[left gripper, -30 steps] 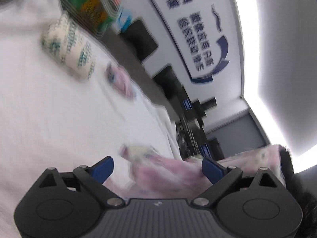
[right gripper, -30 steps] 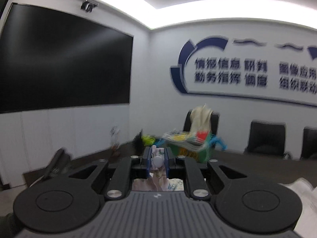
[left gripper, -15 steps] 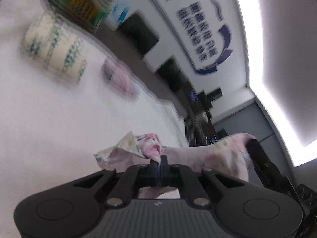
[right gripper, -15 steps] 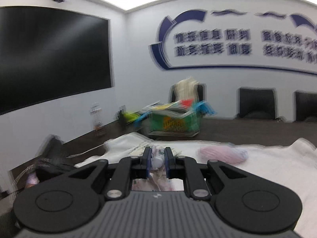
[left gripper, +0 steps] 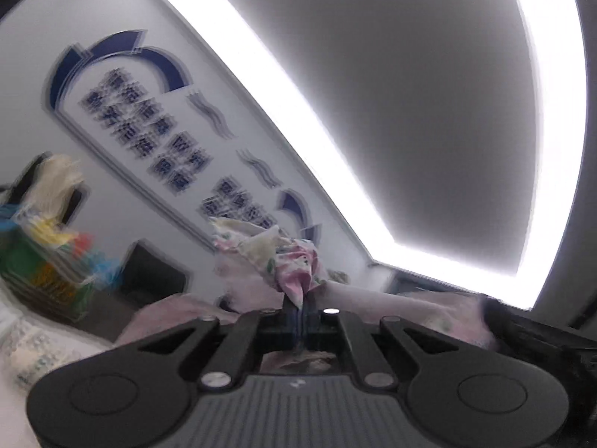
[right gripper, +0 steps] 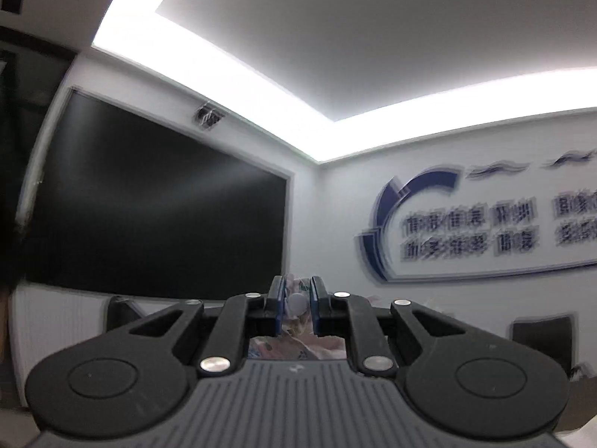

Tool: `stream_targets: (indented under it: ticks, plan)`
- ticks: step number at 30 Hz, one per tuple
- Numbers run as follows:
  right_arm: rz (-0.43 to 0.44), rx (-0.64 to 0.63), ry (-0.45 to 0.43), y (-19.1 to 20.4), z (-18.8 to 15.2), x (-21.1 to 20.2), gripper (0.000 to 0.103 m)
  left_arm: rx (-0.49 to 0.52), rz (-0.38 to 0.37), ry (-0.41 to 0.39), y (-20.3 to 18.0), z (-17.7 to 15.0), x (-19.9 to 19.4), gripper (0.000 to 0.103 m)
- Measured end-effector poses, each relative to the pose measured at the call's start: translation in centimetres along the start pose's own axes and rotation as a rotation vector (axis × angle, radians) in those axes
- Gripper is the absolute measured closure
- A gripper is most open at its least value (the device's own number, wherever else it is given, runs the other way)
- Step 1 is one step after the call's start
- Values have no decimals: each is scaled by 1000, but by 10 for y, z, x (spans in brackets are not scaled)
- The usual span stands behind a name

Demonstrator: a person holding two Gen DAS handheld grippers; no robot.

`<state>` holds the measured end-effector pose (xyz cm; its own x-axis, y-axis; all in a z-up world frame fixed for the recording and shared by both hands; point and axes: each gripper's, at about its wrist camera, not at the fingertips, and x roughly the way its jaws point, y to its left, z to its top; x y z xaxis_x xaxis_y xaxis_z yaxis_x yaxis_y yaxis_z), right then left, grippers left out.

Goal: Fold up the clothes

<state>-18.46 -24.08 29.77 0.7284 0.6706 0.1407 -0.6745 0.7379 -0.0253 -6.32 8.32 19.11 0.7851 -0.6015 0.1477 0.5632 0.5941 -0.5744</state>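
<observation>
A pink floral garment (left gripper: 291, 261) is bunched up above my left gripper (left gripper: 300, 304), whose jaws are shut on a fold of it. The rest of the cloth trails off to the right, lifted off the white table cover (left gripper: 15, 403). In the right wrist view my right gripper (right gripper: 297, 300) is shut on another part of the same floral garment (right gripper: 296, 347), with a white button between the blue pads (right gripper: 278, 298). Both grippers point slightly upward toward wall and ceiling. Most of the garment is hidden below the gripper bodies.
A blurred basket of colourful clothes (left gripper: 48, 261) sits at the left, with a black chair (left gripper: 153, 280) behind the table. A patterned folded cloth (left gripper: 30, 358) lies at the lower left. A large dark screen (right gripper: 156, 220) and another chair (right gripper: 541, 339) show in the right wrist view.
My left gripper closed on the floral garment and lifted it off the table, rolling upward. My right gripper kept its grip and tilted up, so the table dropped out of its view.
</observation>
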Motion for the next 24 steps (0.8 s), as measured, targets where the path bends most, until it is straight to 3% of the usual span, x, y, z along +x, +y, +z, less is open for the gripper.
stream_targets:
  ticks: [2, 3, 4, 5, 7, 8, 10, 11, 13, 16, 18, 21, 24]
  plan:
    - [119, 51, 165, 15, -48, 26, 82, -53, 198, 35, 44, -30, -35, 90]
    - [178, 76, 248, 23, -71, 39, 74, -81, 310, 41, 65, -42, -57, 73]
    - [226, 99, 322, 29, -94, 50, 48, -92, 422, 36, 81, -52, -77, 67]
    - [251, 115, 378, 33, -114, 57, 41, -87, 533, 21, 94, -62, -97, 67]
    - [301, 148, 490, 39, -154, 72, 41, -106, 697, -18, 108, -75, -133, 67]
    - [306, 173, 527, 36, -169, 77, 41, -139, 721, -32, 111, -79, -147, 67]
    - [236, 259, 514, 4, -180, 73, 38, -224, 712, -53, 113, -83, -170, 63]
    - [188, 305, 495, -17, -180, 71, 31, -232, 685, -33, 109, -85, -171, 62]
    - [-9, 348, 471, -63, -186, 71, 22, -192, 610, 60, 96, -90, -158, 50]
    - [-281, 331, 596, -111, -221, 101, 23, -43, 548, 261, 74, -107, -117, 37]
    - [-308, 387, 672, -131, -250, 119, 24, 98, 574, 354, 58, -127, -88, 33]
    - [-265, 548, 714, -141, -282, 152, 25, 268, 708, 472, 51, -152, -68, 36]
    - [-108, 673, 704, -134, -290, 188, 23, 328, 751, 481, 49, -169, -60, 48]
